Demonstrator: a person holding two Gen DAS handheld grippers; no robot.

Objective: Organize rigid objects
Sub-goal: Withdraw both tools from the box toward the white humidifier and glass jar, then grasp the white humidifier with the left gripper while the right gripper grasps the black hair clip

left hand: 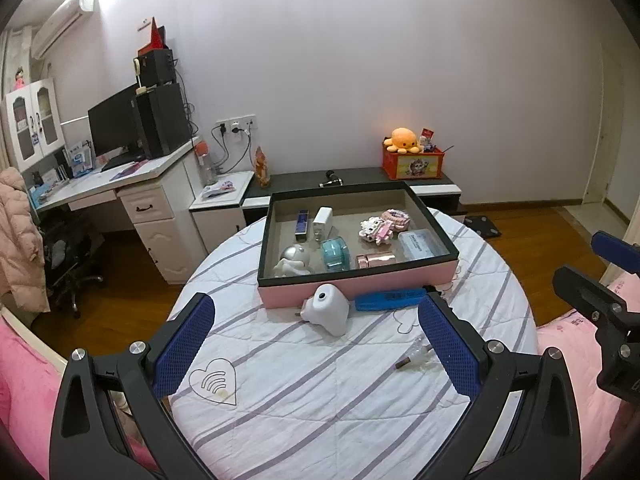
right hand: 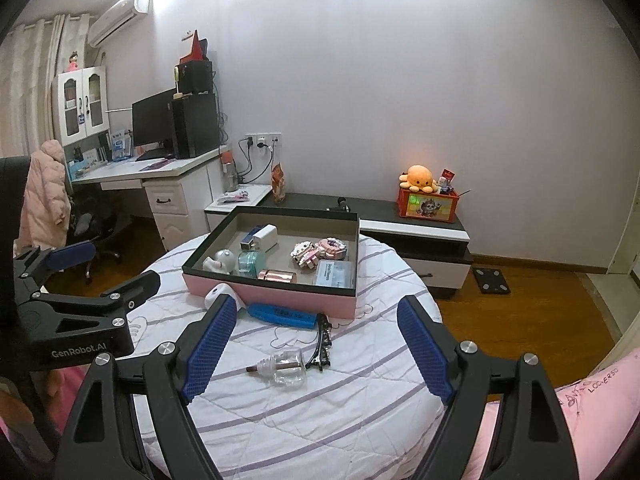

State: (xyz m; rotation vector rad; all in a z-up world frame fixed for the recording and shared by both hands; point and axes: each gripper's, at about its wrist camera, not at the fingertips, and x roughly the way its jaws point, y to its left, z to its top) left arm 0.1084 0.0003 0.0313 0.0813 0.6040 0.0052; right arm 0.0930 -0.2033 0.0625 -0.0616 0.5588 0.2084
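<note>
A pink box (left hand: 360, 286) (right hand: 280, 296) with a dark rim stands at the far side of the round table and holds several small items. In front of it lie a white plug-shaped device (left hand: 328, 308) (right hand: 218, 294), a blue flat case (left hand: 390, 299) (right hand: 280, 315), a clear glass bottle (right hand: 286, 368) (left hand: 420, 354) and a dark hair clip (right hand: 322, 342). My left gripper (left hand: 316, 344) is open and empty, above the table before the white device. My right gripper (right hand: 316, 344) is open and empty, above the bottle and clip.
The table wears a white cloth with purple stripes (left hand: 320, 400). A low dark TV bench (right hand: 400, 220) with an orange toy box (right hand: 430, 202) stands behind it. A white desk (left hand: 132, 184) with a monitor is at the left. Pink bedding (right hand: 592, 400) lies at the right.
</note>
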